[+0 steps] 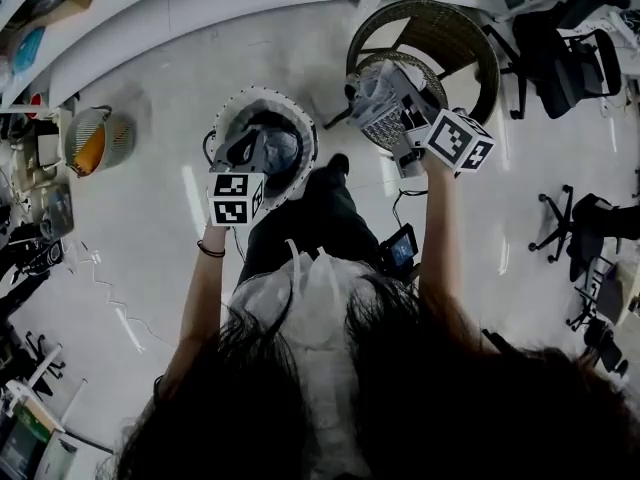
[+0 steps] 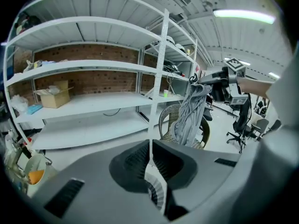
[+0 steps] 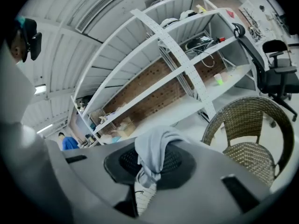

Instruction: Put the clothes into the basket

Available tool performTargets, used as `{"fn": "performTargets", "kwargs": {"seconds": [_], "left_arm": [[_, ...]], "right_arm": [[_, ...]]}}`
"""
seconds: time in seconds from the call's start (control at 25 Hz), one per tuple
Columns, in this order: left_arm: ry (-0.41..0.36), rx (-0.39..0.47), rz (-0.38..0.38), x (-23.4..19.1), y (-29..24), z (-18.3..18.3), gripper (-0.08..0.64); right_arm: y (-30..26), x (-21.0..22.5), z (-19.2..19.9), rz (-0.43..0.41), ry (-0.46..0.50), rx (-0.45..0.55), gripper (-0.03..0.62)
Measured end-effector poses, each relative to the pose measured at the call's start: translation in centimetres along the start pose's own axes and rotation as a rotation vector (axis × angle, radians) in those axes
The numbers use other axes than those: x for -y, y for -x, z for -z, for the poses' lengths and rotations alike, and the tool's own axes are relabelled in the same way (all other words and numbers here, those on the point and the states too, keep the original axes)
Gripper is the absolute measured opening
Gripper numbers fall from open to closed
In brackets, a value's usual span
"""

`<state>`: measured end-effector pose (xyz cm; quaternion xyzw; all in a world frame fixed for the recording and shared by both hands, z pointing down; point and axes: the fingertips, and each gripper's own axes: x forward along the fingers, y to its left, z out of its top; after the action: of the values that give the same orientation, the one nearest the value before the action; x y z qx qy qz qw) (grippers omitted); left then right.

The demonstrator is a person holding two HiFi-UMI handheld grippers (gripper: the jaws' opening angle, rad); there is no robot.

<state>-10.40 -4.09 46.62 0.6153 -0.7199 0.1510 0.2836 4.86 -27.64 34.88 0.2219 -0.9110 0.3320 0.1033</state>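
Observation:
My right gripper (image 3: pixel 145 174) is shut on a light grey garment (image 3: pixel 155 149) that bunches over its jaws. In the left gripper view the same garment (image 2: pixel 190 115) hangs in a long fold from the right gripper (image 2: pixel 216 84), above a wicker chair (image 2: pixel 167 120). In the head view the right gripper (image 1: pixel 380 100) is held up over that chair (image 1: pixel 470 38). My left gripper (image 2: pixel 150 166) has its jaws together with nothing between them. In the head view the left gripper (image 1: pixel 255 148) hovers over a round basket with a white frilled rim (image 1: pixel 303 133) on the floor.
A tall white shelf rack (image 2: pixel 93 64) with a cardboard box (image 2: pixel 54 96) stands ahead. Black office chairs (image 1: pixel 565 63) are at the right. A small orange and white basket (image 1: pixel 95 140) sits on the floor at the left. A person in blue (image 3: pixel 69 143) stands far off.

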Motion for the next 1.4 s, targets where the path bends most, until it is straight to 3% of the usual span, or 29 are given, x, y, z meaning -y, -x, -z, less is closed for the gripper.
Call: {"fn": "performTargets", "kwargs": {"seconds": [0.36,0.72,1.12,1.4], "left_arm": [[0.069,0.056,-0.101,-4.0,6.1,2.2,0.029],[0.181,0.049,-0.190,-7.0,10.9,7.7,0.029],[0.272,0.019,-0.244,-8.2,12.4,12.1,0.029],[0.323,-0.001,-0.273,-8.9,12.0,15.0,0.029]], "right_arm": [[-1.5,-12.9,0.6,-0.203,0.124,-0.028,0.058],[-3.2,-21.4,6.7,-0.365,0.158,-0.139,0.058],[-5.1,-23.7,17.5,-0.410,0.135,-0.364,0.058],[-5.3,-22.1,26.7,-0.400,0.219,-0.599,0.058]]}}
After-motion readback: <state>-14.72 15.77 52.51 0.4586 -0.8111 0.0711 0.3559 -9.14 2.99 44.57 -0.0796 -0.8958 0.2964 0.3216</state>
